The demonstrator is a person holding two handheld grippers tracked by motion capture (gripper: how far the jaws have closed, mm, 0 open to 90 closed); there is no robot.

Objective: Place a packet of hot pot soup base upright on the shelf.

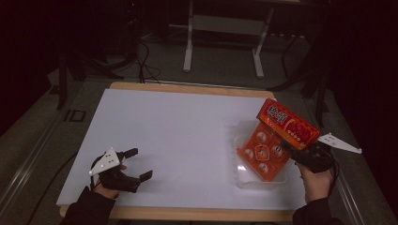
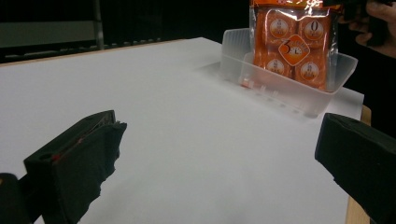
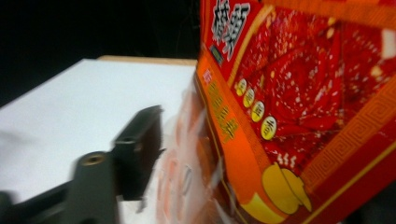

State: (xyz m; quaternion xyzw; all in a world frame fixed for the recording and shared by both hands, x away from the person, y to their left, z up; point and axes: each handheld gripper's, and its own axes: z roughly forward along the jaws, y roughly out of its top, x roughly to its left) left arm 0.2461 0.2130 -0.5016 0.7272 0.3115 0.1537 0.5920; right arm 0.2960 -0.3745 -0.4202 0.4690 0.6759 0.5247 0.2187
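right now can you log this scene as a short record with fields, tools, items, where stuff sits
surface: table with a white top
left tool: open, holding nothing, low over the near left part of the table
right tool: shut on the snack pack
snack pack: orange and red, tilted, lower end inside the tray, top leaning up and away
tray: clear plastic, on the right side of the table
left and right tools: far apart, at opposite sides
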